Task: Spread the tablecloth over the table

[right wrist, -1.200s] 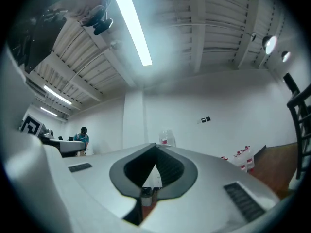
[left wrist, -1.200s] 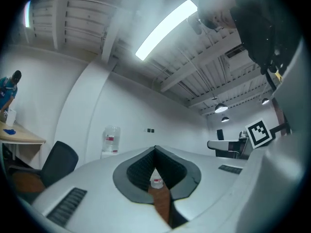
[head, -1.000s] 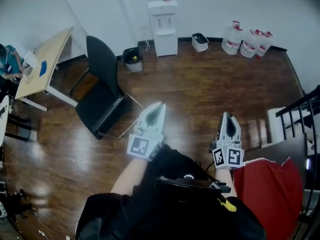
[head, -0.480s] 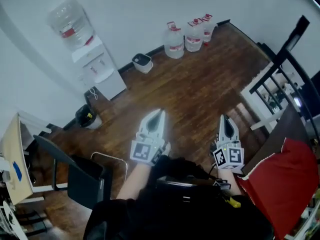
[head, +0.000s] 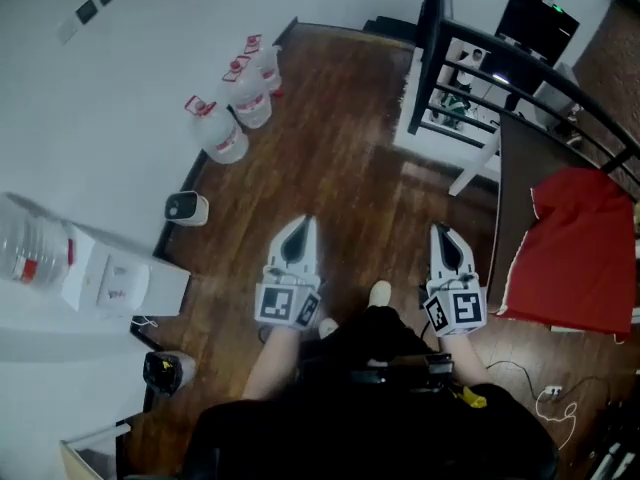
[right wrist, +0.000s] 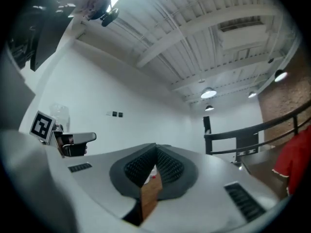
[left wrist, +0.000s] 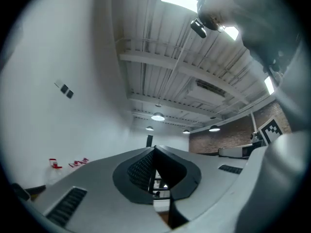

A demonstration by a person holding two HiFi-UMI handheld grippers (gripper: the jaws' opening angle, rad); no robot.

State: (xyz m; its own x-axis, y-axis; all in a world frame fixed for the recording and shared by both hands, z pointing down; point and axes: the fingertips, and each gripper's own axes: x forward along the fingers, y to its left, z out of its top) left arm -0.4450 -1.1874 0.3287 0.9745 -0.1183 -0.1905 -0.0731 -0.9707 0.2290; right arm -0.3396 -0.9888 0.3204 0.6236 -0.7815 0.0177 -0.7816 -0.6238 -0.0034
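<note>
The person had turned since the earlier look, so the water jugs (head: 235, 118) slid left and the desk (head: 518, 183) came up on the right. The red tablecloth (head: 585, 248) lay over part of the desk. The left tool (head: 298, 230) and right tool (head: 444, 234) were clenched on nothing, apart from the desk, likely because the cloth was not yet reached.

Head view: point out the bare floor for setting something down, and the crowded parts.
Bare: the wooden floor between the water jugs and the white shelf. Crowded: the wall side, with bin and water dispenser; right, the red tablecloth.
</note>
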